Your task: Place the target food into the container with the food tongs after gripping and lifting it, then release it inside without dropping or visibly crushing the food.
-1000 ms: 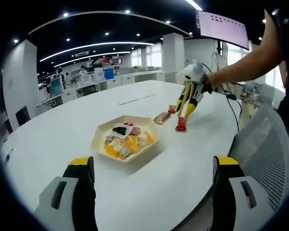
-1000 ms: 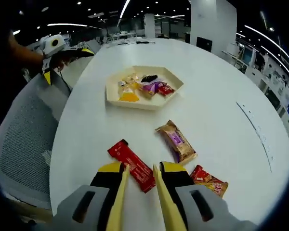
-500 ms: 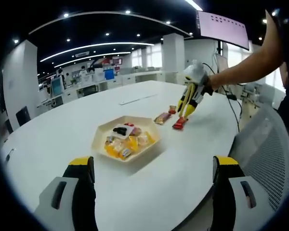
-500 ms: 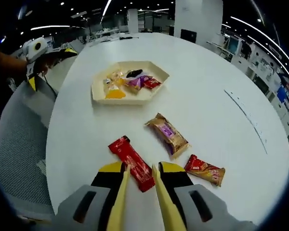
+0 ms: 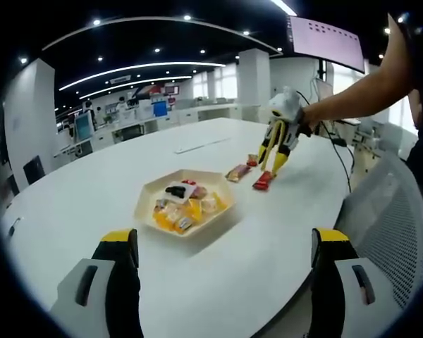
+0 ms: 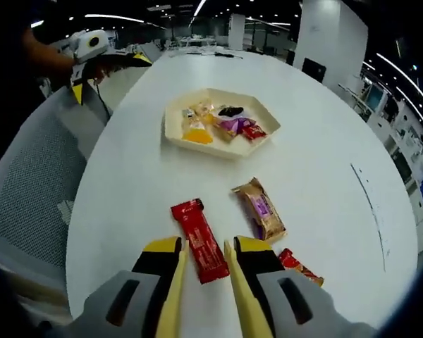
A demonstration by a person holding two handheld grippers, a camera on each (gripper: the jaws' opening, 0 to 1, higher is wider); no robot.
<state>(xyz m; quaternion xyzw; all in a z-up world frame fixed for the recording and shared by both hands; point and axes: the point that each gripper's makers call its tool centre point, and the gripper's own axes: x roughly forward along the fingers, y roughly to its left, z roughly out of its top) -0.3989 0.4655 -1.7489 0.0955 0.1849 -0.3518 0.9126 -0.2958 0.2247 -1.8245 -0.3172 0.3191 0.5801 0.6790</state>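
In the right gripper view, the right gripper (image 6: pixel 204 264) carries yellow food tongs (image 6: pixel 175 296) whose two thin blades stand close on both sides of the near end of a red flat snack bar in shiny wrapper (image 6: pixel 199 240). The blades seem clamped on it. In the left gripper view the same bar (image 5: pixel 263 181) hangs from the tong tips (image 5: pixel 271 163) with its far end low over the round white table (image 5: pixel 77 204), near its right edge. I judge the lift is only begun.

The left gripper (image 5: pixel 225 282) has its jaws wide apart and holds nothing, near the table's closest edge.

Beyond the bar lie a brown-gold wrapped bar (image 6: pixel 259 210) and a small red-orange packet (image 6: pixel 299 267). Further, toward the middle of the table, stands the cream hexagonal tray (image 6: pixel 175 132), already holding several small wrapped sweets.

Risks: the grip is only at one end, so the long bar can swing and slip out during the way to the tray. Squeezing harder can crush it visibly. A low carry can catch the tray wall or drag the bar on the table. Releasing too early can drop it on the rim.
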